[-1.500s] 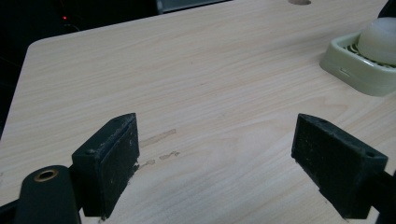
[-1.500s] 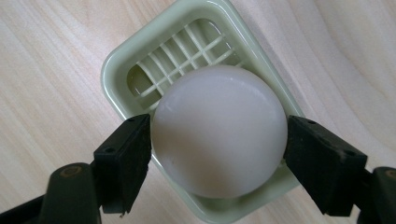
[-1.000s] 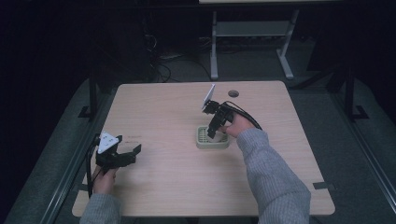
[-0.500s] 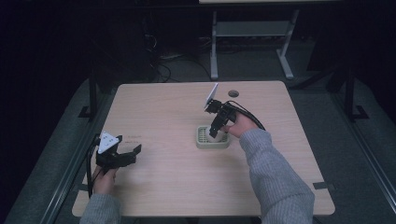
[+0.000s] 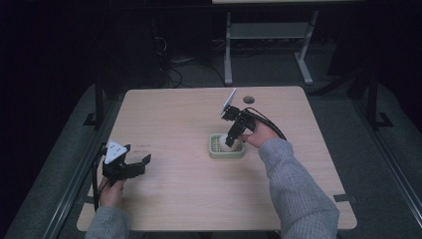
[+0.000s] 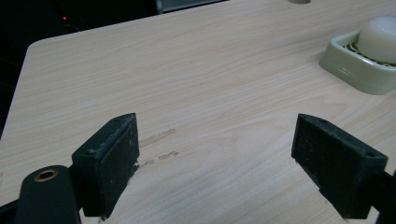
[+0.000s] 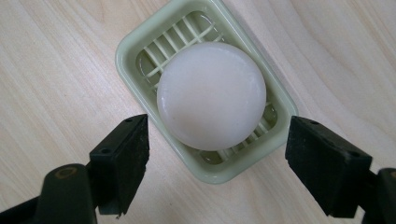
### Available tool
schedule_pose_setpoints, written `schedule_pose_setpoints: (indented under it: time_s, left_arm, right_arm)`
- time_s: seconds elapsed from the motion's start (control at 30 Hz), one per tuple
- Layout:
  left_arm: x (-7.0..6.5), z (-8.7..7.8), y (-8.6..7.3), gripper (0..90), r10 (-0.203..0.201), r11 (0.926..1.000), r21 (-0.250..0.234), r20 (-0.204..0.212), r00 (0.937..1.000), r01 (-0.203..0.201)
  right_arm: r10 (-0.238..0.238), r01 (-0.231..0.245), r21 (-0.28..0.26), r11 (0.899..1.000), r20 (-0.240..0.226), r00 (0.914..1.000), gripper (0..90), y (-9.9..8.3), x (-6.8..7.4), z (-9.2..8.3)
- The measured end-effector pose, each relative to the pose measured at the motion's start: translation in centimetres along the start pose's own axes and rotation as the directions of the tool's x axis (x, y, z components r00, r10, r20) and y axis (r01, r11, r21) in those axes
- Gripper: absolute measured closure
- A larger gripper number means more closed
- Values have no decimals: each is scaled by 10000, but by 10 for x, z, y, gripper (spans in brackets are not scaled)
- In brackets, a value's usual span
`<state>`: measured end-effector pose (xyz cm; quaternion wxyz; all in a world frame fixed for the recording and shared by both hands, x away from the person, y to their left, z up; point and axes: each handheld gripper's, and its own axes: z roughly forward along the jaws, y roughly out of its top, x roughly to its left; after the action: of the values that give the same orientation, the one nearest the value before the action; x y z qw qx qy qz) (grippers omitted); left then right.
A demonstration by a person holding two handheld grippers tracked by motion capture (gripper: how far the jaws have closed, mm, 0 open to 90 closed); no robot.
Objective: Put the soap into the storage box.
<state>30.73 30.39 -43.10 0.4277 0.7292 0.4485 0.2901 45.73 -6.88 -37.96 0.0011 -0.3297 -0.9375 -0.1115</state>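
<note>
in the middle of the high view, a little right of centre, the right gripper (image 5: 230,140) has moved only slightly lower over the soap (image 5: 227,142) compared with a second ago; the round white soap (image 7: 211,95) lies in the pale green soap dish (image 7: 131,45), and the jaws stand wide apart on both sides, touching nothing; i judge the soap is either just placed or about to be gripped; the right forearm reaches up from the lower right, the gripper pointing steeply down; at the lower left the left gripper (image 5: 133,166) stays open, resting low over the table (image 5: 179,199).
</note>
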Motion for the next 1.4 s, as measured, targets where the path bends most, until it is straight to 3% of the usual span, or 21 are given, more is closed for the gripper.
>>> schedule_pose_setpoints:
  time_s: [1.4]
  left_arm:
    - [0,0,0,149,32,10000,62,4,10000,-33]
  right_arm:
    - [189,-194,-310,9993,-170,9997,213,-36,-2,-14]
